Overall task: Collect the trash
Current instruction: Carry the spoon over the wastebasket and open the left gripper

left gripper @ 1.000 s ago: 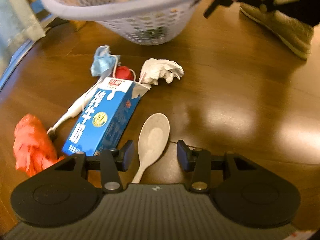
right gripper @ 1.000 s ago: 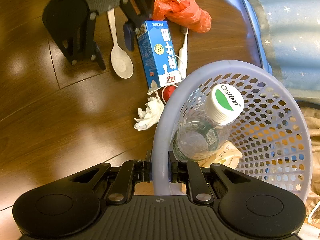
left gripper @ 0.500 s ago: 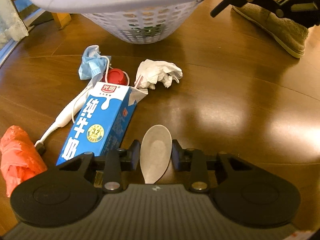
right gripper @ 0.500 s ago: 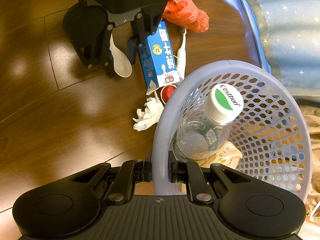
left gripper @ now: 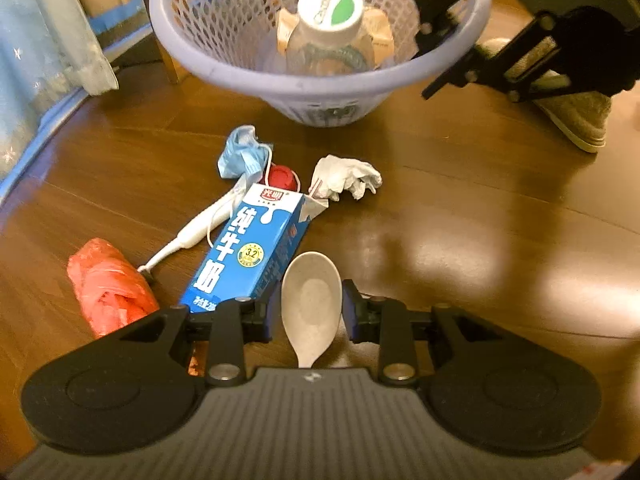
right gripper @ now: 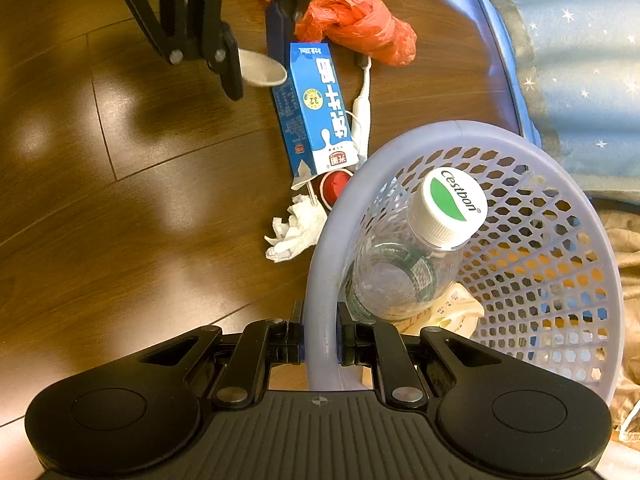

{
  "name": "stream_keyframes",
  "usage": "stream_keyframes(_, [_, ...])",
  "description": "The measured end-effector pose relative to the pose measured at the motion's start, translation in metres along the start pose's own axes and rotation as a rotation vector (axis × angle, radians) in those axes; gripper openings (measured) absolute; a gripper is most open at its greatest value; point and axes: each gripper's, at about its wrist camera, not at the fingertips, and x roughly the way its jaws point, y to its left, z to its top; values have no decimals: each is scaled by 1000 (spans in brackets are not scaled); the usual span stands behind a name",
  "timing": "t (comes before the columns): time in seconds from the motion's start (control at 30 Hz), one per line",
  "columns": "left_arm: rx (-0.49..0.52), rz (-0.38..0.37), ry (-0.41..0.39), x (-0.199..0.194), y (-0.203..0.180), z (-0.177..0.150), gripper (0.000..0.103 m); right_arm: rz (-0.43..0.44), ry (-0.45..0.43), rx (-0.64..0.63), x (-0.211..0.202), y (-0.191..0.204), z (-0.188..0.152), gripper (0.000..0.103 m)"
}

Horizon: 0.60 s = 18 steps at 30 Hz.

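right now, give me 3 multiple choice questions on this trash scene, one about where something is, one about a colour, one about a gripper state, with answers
1. Where is the clear bottle?
A. on the floor beside the milk carton
B. inside the basket
C. in the left gripper

2. What colour is the crumpled plastic bag on the floor?
A. red
B. green
C. black

3. What is the left gripper doing?
A. hanging empty
B. pinching the basket rim
C. closed on the spoon

Answers:
1 B, the bottle stands within the basket walls.
2 A, the bag is red-orange.
3 C, the spoon bowl sits clamped between its fingers; the right gripper has the rim.
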Motion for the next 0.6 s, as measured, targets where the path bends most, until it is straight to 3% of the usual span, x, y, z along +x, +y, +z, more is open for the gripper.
stream_keyframes(0.27, [-7,18,-71,-35,6,15,27,-3,-4,-8,0,2,-2,10])
stream_keyframes(0.6, [-19,50,-207,-99,27,94,27,-6,-16,0,0,2,-7,10])
